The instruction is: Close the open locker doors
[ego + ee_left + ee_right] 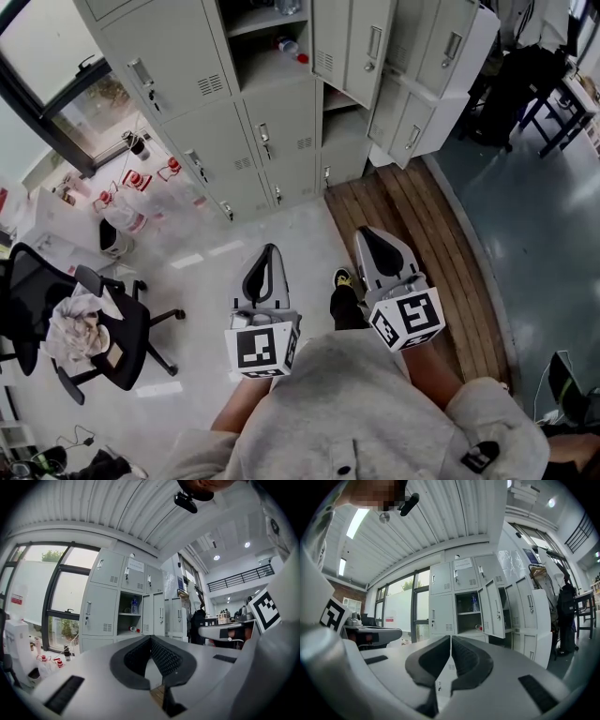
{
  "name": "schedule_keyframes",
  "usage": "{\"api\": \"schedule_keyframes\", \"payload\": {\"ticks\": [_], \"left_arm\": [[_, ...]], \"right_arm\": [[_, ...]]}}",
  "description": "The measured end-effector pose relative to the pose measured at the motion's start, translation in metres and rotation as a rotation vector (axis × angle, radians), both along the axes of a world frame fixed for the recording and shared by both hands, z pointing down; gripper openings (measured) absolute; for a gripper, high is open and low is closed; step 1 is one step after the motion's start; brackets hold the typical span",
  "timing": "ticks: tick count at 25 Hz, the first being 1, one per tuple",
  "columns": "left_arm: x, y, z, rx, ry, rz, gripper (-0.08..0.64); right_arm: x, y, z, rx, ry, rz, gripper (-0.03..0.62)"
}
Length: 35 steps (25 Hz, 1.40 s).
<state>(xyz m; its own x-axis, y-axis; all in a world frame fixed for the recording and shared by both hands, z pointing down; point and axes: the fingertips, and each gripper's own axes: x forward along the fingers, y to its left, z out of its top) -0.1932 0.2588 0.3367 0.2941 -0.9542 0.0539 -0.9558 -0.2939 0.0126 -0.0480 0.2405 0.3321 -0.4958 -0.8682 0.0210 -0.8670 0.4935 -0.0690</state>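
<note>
A bank of grey lockers [234, 112] stands ahead of me. One upper compartment [267, 42] is open, with a water bottle [291, 47] lying on its shelf, and its door [352, 37] swings out to the right. Lower right, another door [392, 111] stands ajar. My left gripper [272, 247] and right gripper [364, 232] are held side by side well short of the lockers, both shut and holding nothing. The left gripper view shows its jaws [151, 638] together below the open compartment [132, 616]. The right gripper [451, 637] points at the open door [494, 607].
A black office chair [94, 328] with cloth on its seat stands at the left. Bottles [122, 211] sit on the floor by the window. A wooden floor strip [422, 244] runs in front of the right lockers. A dark bag [516, 84] hangs at far right.
</note>
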Motion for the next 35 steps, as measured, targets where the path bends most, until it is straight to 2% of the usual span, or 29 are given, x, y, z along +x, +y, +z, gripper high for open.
{"api": "schedule_keyframes", "payload": {"ticks": [6,11,25,35], "left_arm": [[-0.001,-0.049,0.004,-0.005,0.004,-0.018,0.009],[0.009,-0.091,0.001,-0.008,-0.028,-0.007,0.009],[0.047,-0.194,0.001,-0.049,-0.040,-0.012,0.009],[0.085,-0.256,0.006,-0.067,-0.062,-0.020,0.009]], "right_arm": [[0.004,-0.052,0.003,0.012,0.026,-0.011,0.032],[0.016,-0.096,0.002,0.011,0.029,0.000,0.032],[0.078,-0.210,-0.001,-0.006,0.034,0.042,0.032],[0.114,-0.272,0.010,-0.029,0.010,0.028,0.032]]}}
